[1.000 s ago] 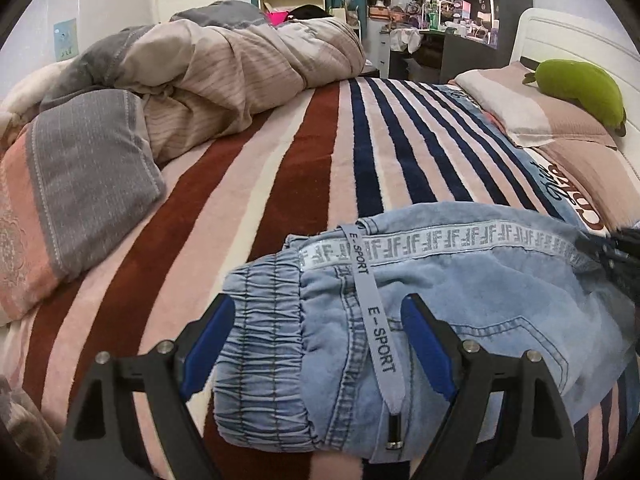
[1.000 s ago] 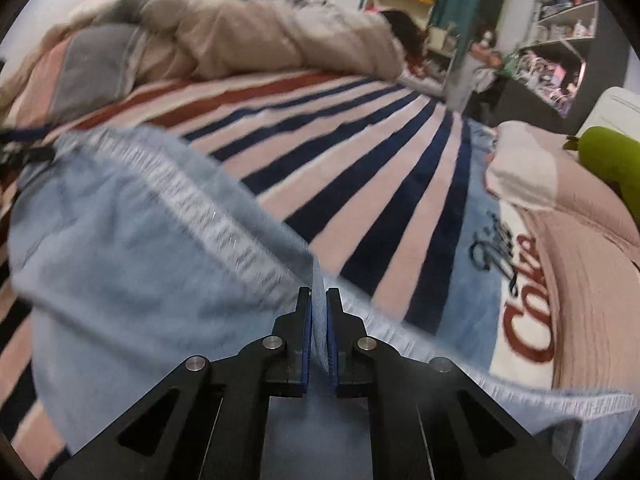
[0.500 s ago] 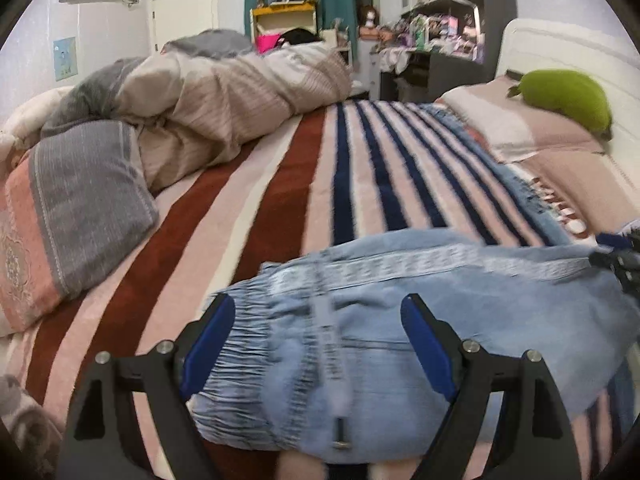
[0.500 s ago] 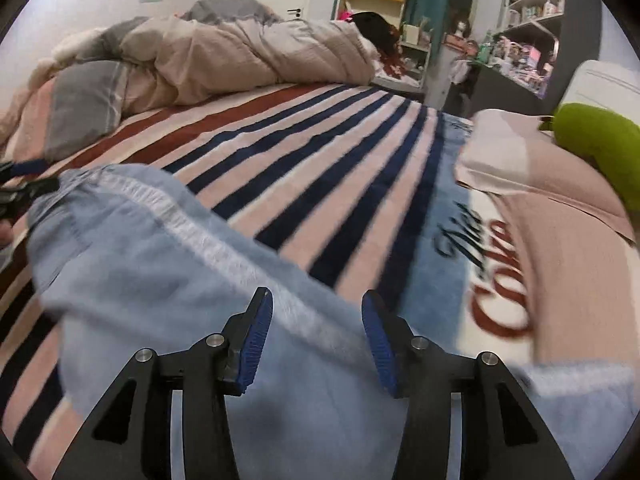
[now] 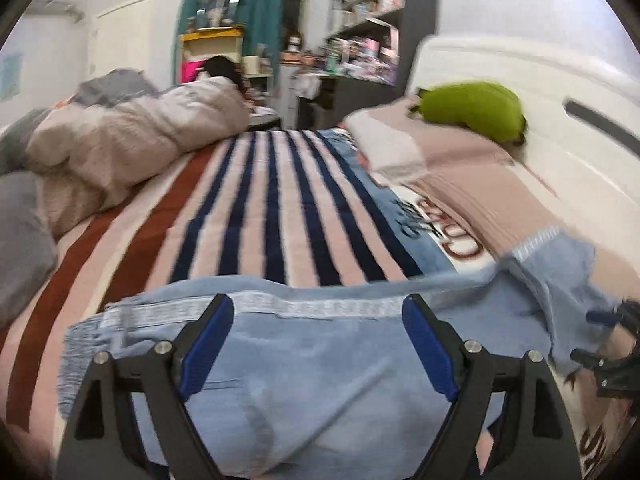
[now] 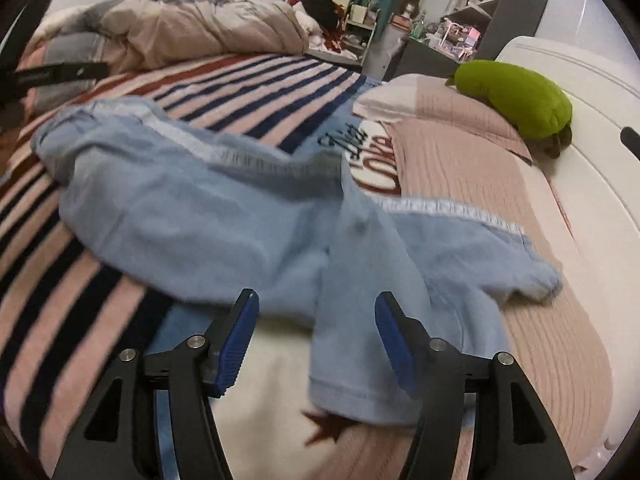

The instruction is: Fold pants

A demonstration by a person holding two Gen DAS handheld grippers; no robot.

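Observation:
Light blue denim pants (image 6: 224, 216) with a white patterned side stripe lie spread across the striped bed blanket; both legs reach onto the pink pillow at the right. In the left wrist view the pants (image 5: 320, 360) lie under my left gripper (image 5: 316, 344), which is open and empty above the waist end. My right gripper (image 6: 316, 336) is open and empty, hovering over a leg cuff near the front. The right gripper also shows at the right edge of the left wrist view (image 5: 612, 344).
A striped blanket (image 5: 276, 208) covers the bed. A bunched duvet (image 6: 208, 32) and grey pillow (image 5: 20, 232) lie at the left. A pink pillow (image 6: 472, 152) with a green plush (image 6: 516, 96) lies by the white headboard (image 5: 540, 92). Shelves stand behind.
My right gripper opened and let go of the pants, then drew back. The pants dropped flat onto the bed. My left gripper rose and swung right, staying open.

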